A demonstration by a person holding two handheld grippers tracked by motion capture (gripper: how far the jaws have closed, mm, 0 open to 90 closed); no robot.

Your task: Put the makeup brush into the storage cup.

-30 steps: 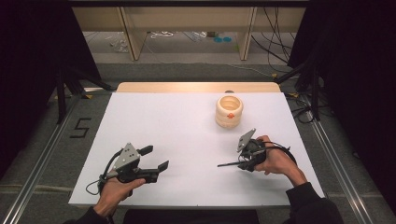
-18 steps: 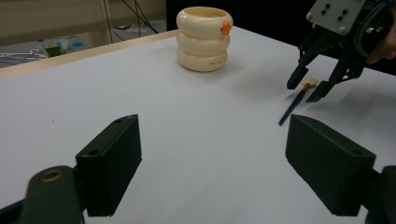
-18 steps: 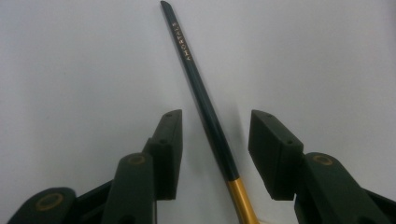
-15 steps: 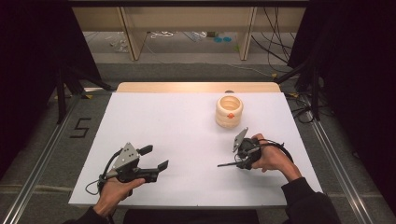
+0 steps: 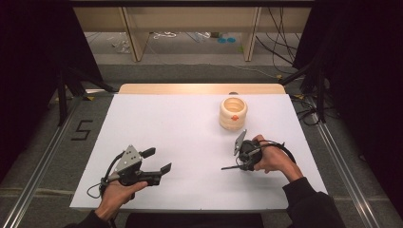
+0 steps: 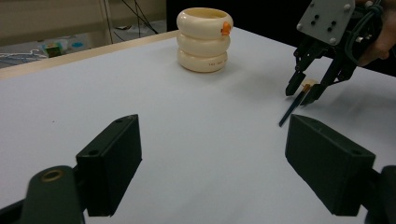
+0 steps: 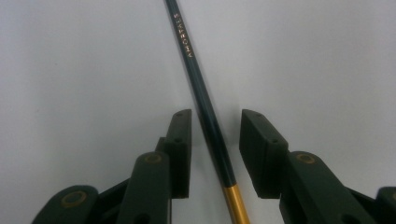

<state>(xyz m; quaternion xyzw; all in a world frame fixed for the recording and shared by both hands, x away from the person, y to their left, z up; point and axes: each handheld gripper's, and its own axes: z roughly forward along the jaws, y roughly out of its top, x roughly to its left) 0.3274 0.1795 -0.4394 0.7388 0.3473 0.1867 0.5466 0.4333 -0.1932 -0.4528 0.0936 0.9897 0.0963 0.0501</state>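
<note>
A dark blue pencil (image 5: 229, 167) with a gold band lies on the white table (image 5: 166, 118) at the front right. My right gripper (image 5: 241, 165) points down over its gold end. In the right gripper view the pencil (image 7: 205, 107) runs between the jaws with a gap on each side, so the right gripper (image 7: 215, 116) is open. The left gripper view shows that gripper (image 6: 302, 93) astride the pencil (image 6: 290, 109). My left gripper (image 5: 158, 160) rests open at the front left, and nothing lies between its jaws (image 6: 212, 140). A cream ribbed pot (image 5: 233, 114) stands at the back right.
The pot (image 6: 204, 39) carries a small orange mark near its rim. A wooden strip (image 5: 199, 88) runs along the table's far edge. Beyond it are shelf legs and loose cables on the floor. A "5" mark (image 5: 81, 129) is on the floor at the left.
My right hand has shifted slightly left over the pencil's end. The left gripper, the pencil and the pot have not moved.
</note>
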